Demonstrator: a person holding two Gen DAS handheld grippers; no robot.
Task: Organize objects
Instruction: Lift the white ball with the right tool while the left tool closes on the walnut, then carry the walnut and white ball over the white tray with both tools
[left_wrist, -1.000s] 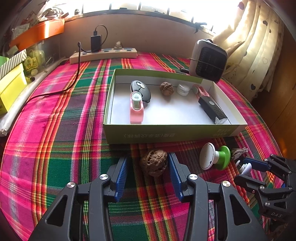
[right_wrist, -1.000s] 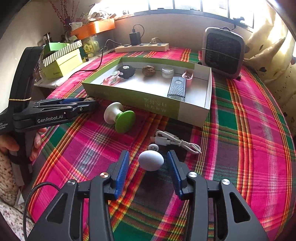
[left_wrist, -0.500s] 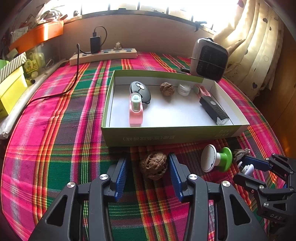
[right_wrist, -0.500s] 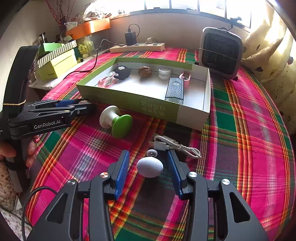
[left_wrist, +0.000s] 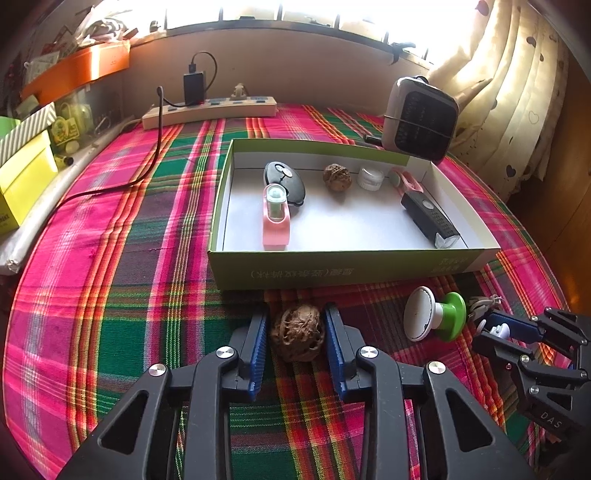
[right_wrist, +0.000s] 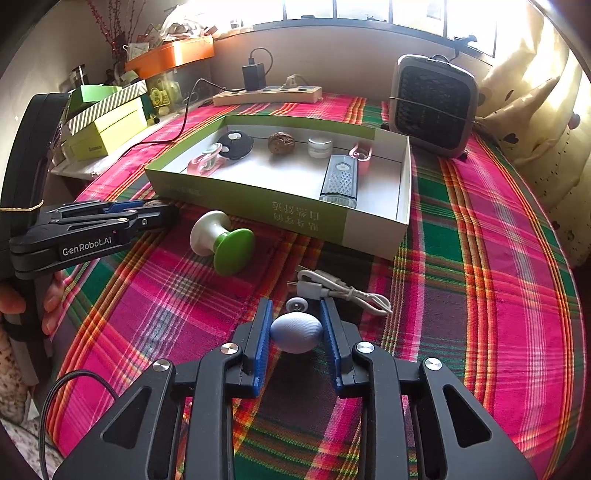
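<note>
Your left gripper (left_wrist: 297, 334) has its blue fingers (left_wrist: 258, 341) closed against a wrinkled brown walnut (left_wrist: 297, 336) on the plaid desk (left_wrist: 110, 258), just before the green box (left_wrist: 343, 271). That box wall carries inverted Chinese print. Your right gripper (right_wrist: 296, 332) squeezes a pale blue egg (right_wrist: 296, 331); beyond it lie a white cable (right_wrist: 332, 290) and a green-and-white knob (right_wrist: 221, 242). "GenRobot.AI" marks the left gripper.
</note>
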